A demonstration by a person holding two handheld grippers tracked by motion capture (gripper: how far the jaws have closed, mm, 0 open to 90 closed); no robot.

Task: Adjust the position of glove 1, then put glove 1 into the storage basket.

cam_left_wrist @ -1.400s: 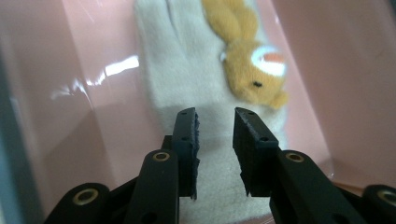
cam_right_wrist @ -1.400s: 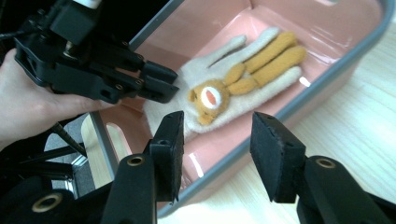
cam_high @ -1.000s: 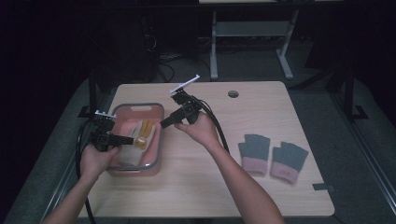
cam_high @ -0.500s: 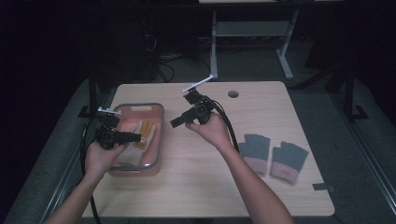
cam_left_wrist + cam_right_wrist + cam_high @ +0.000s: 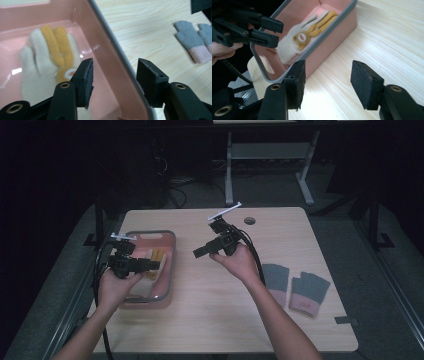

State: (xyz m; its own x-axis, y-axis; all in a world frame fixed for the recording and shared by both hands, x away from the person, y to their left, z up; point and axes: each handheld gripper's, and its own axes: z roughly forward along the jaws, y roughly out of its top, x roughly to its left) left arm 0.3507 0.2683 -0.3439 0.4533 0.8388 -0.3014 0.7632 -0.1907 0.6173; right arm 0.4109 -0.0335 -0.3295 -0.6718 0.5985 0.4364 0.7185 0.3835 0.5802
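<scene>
From the high view, the left gripper (image 5: pixel 152 265) hangs over the pink bin (image 5: pixel 169 270) at the table's left side, its jaws pointing toward the bin's right wall. They have just been opening and now stand parted with nothing between them. The white and yellow glove (image 5: pixel 154 261) lies on the bin floor right under those jaw tips. The right gripper (image 5: pixel 198 252) is held above the bare wooden table (image 5: pixel 220 315) just right of the bin, jaws aimed at it; they too have just been opening and hold nothing. A pair of grey and pink gloves (image 5: pixel 295 287) lies well apart, near the table's right edge.

In the left gripper view, the jaws stand about half open and empty. The glove (image 5: pixel 47 55) lies flat in the bin below and to the left of the left jaw, apart from it, while the bin's grey rim (image 5: pixel 112 50) runs through the gap.

In the right gripper view, the jaws are spread wide over the table (image 5: pixel 387 37), empty. The glove (image 5: pixel 307 37) rests inside the bin (image 5: pixel 339 22) beyond the left jaw, and the left gripper (image 5: pixel 273 33) hovers over the bin's near end.
</scene>
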